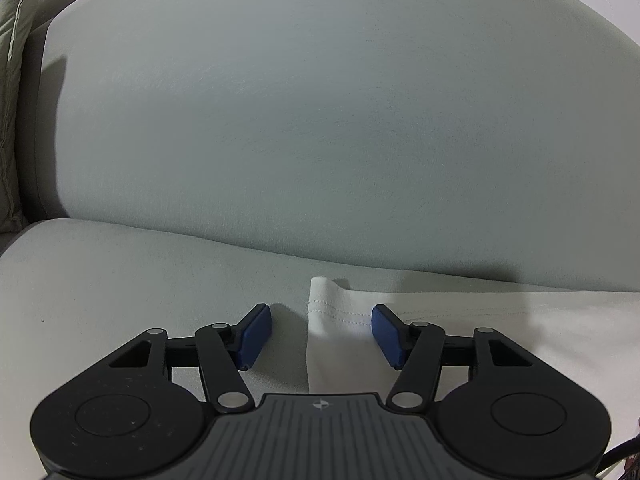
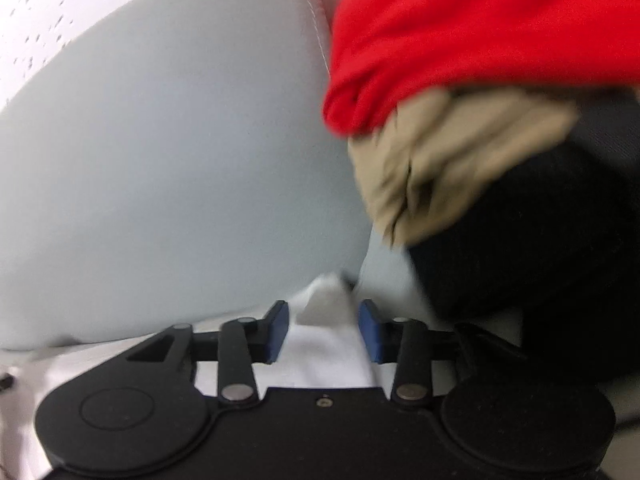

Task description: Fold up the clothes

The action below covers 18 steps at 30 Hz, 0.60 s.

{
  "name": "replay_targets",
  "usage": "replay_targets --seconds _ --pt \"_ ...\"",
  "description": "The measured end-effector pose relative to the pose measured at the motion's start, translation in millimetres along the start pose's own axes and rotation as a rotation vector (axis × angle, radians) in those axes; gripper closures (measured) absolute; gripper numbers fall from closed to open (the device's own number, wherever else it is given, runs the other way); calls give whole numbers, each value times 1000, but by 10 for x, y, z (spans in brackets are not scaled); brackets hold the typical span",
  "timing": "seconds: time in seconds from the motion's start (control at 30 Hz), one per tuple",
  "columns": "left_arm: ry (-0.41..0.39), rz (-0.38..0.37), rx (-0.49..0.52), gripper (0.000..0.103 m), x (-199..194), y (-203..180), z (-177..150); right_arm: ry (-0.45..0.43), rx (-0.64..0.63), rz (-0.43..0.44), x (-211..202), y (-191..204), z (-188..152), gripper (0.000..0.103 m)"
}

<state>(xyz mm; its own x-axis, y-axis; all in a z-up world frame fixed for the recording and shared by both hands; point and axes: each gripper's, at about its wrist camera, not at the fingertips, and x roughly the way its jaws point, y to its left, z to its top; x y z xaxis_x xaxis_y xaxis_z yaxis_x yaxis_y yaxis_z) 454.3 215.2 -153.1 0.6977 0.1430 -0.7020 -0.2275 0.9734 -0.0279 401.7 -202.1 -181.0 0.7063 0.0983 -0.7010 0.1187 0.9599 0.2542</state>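
Observation:
A white garment (image 1: 460,328) lies flat on the sofa seat, its stitched hem and left corner toward the backrest. My left gripper (image 1: 322,336) stands open just over that left edge. The blue left pad (image 1: 256,336) is above bare seat and the right pad (image 1: 386,334) above the cloth, neither pressing it. In the right wrist view, a raised fold of the same white garment (image 2: 326,320) stands between the blue pads of my right gripper (image 2: 324,332). Its jaws stand narrower, and the pads flank the fold without clearly squeezing it.
The pale grey sofa backrest (image 1: 320,120) rises right behind the garment. A pile of a red garment (image 2: 460,32), a tan garment (image 2: 440,168) and a black garment (image 2: 540,260) sits close on the right. A light cushion (image 1: 12,100) stands at the far left.

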Motion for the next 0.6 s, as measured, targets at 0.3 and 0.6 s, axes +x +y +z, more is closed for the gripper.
replay_targets --seconds 0.3,0.6 --pt "-8 9 11 48 40 -2 -36 -75 -232 -106 -34 156 57 68" --pt "-177 -54 -173 47 -1139 -57 -504 -568 -687 22 -383 184 -247 34"
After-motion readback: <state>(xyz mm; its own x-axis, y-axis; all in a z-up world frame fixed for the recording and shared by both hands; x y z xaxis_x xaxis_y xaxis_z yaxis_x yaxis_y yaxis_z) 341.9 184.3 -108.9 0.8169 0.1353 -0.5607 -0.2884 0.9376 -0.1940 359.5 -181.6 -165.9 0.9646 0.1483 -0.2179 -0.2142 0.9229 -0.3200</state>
